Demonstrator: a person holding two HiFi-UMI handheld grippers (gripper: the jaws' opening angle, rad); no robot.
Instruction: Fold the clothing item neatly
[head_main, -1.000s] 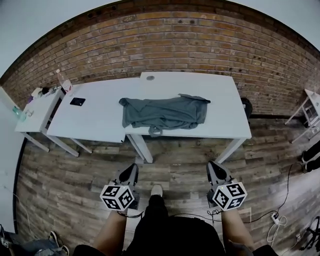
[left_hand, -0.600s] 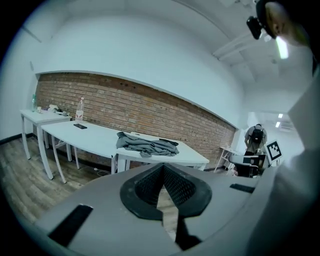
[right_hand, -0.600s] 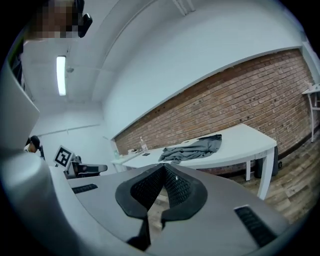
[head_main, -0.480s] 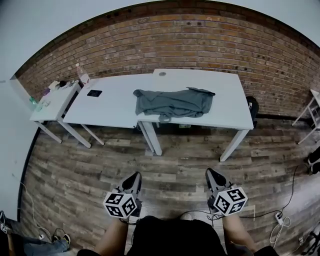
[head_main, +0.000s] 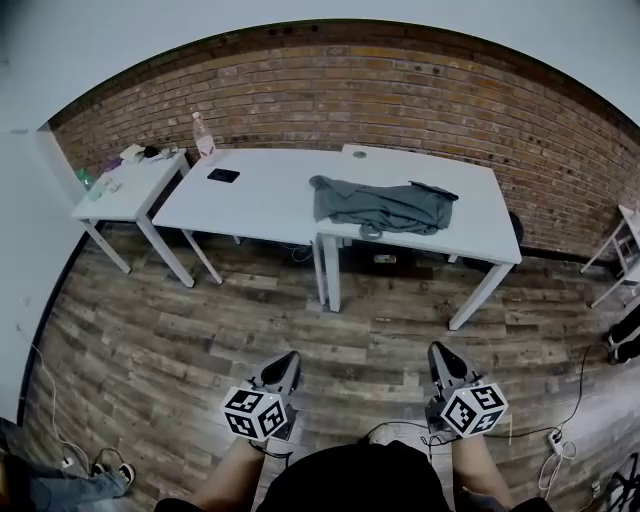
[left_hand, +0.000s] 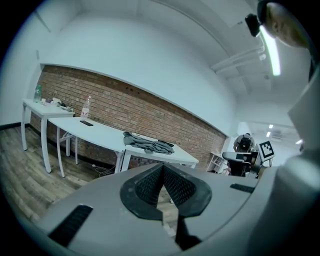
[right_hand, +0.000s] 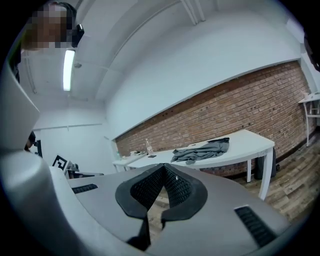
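Nearest, both held low over the plank floor (head_main: 180, 330) and well apart from the furniture: left gripper (head_main: 288, 358), fingers (left_hand: 147, 185) clenched together with nothing between them; right gripper (head_main: 440, 352), fingers (right_hand: 150, 187) likewise clenched on nothing. Beside the right gripper on the floor: cables (head_main: 553, 437). Lower left corner: a pair of shoes (head_main: 112, 470). Between the grippers and the furniture: bare planks, then white table legs (head_main: 330, 275). Next, two white tables set end to end. Right tabletop (head_main: 475, 205): grey garment (head_main: 385, 205), crumpled in a long heap, one bit hanging over the near edge. Left tabletop (head_main: 260, 200): black phone (head_main: 222, 175) near the far edge, lying flat. Further left: small side table (head_main: 125, 198) with a clear bottle (head_main: 203, 133) upright at its far corner and small clutter too tiny to tell. Under the right table's far end: a dark object (head_main: 515, 228), bag or bin unclear. Right edge: white rack (head_main: 628, 228). Farthest: brick wall (head_main: 400, 100).
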